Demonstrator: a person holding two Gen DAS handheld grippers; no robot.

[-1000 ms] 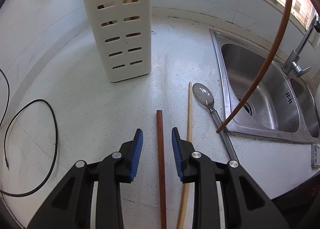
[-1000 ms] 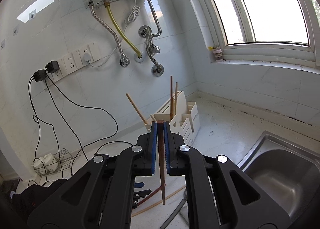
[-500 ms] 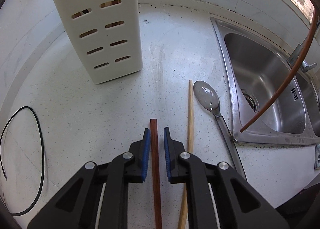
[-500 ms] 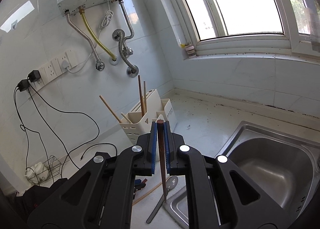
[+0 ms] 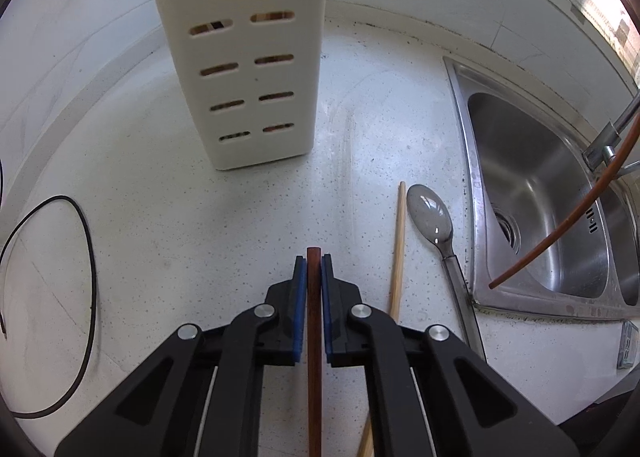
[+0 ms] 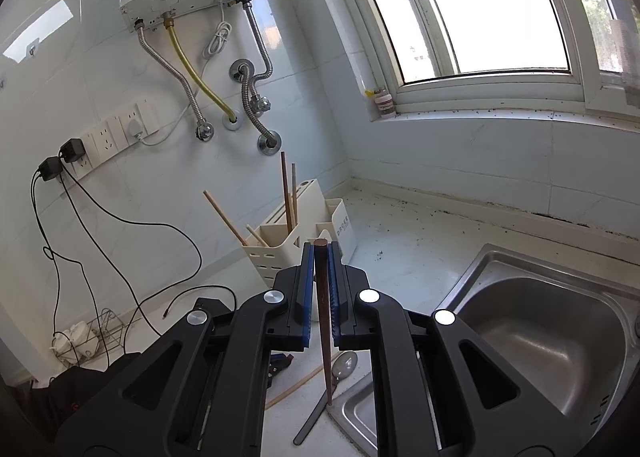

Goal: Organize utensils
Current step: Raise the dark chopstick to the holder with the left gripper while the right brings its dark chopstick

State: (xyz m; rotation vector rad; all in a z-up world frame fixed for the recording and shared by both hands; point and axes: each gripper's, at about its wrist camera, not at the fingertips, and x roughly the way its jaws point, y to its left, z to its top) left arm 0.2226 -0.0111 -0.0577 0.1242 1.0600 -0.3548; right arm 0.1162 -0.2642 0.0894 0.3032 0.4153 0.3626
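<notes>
Near the counter's front edge, a dark chopstick (image 5: pixel 314 321) is being closed on by the left gripper (image 5: pixel 314 269); another chopstick (image 6: pixel 323 317) is clamped by the right gripper (image 6: pixel 320 257). A lift toward the holder (image 5: pixel 248 57) is judged next.

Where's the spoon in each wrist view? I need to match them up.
Left wrist: spoon right of centre, between pale chopstick and sink rim.
Right wrist: bottom centre, bowl at the sink's near corner, partly hidden.
Shared landmark: white utensil holder, upright on the counter.
</notes>
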